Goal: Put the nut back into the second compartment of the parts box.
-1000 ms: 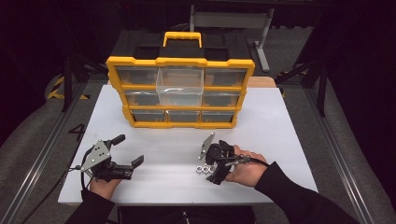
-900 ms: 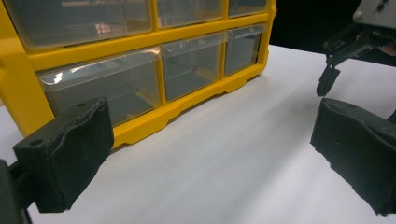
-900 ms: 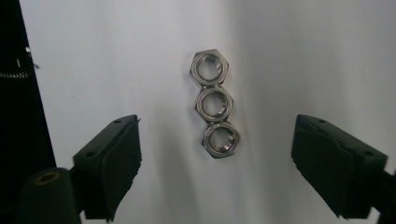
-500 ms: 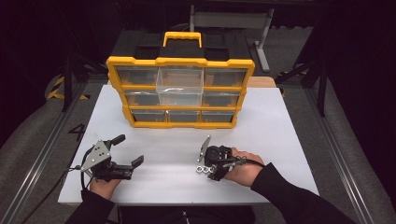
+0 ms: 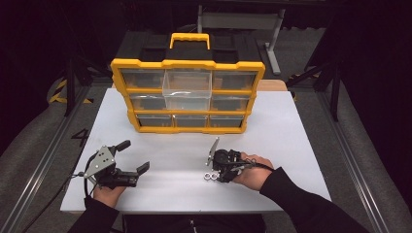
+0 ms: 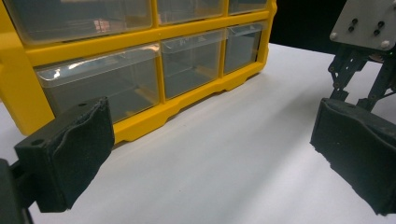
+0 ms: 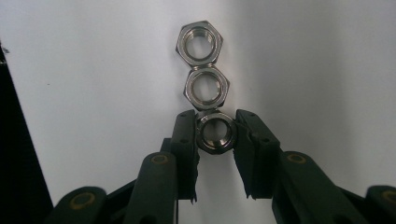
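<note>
Right gripper (image 7: 215,135) jaws have just been closing and are now pinching the nearest shiny steel hex nut (image 7: 215,133). Two more nuts are touching in line toward 12 o'clock. Left gripper (image 6: 210,154) is idling wide open, empty.

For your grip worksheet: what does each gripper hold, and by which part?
The right gripper clamps the nearest hex nut by two opposite sides. The left gripper is open, holding nothing.
</note>
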A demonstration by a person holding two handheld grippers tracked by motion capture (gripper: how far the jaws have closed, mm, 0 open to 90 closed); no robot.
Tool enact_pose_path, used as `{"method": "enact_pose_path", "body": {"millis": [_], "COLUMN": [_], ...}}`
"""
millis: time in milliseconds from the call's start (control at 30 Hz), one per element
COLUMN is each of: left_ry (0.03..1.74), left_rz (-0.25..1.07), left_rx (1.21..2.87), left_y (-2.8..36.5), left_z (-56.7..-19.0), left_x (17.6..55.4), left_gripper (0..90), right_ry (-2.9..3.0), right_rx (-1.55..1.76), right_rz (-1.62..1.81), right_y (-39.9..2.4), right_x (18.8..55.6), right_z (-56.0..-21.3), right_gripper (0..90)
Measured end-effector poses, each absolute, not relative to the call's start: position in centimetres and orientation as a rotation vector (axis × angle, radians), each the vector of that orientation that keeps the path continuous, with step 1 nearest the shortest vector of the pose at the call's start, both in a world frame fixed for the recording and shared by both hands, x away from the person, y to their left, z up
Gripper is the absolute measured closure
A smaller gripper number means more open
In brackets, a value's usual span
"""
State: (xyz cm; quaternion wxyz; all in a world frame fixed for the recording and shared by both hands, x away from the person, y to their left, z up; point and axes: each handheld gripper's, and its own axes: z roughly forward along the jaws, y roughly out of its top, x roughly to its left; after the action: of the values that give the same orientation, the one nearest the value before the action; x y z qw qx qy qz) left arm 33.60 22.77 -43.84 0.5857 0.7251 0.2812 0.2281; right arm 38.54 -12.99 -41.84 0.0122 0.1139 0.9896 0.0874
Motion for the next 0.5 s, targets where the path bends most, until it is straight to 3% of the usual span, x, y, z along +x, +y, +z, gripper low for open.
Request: {"method": "enact_pose_path", "body": {"millis": [500], "left_ry": [0.657], "left_rz": [0.53], "left_rx": [1.69], "left_y": [22.7], "left_z": [-43.8], "left_x": [33.6], "left_gripper": [0.3], "right_ry": [3.039], "right_rx": [0.359], "right_rz": [0.381], "right_y": [-13.2], "right_x": [38.6], "right_z": [-35.1], "right_gripper": [69.5]}}
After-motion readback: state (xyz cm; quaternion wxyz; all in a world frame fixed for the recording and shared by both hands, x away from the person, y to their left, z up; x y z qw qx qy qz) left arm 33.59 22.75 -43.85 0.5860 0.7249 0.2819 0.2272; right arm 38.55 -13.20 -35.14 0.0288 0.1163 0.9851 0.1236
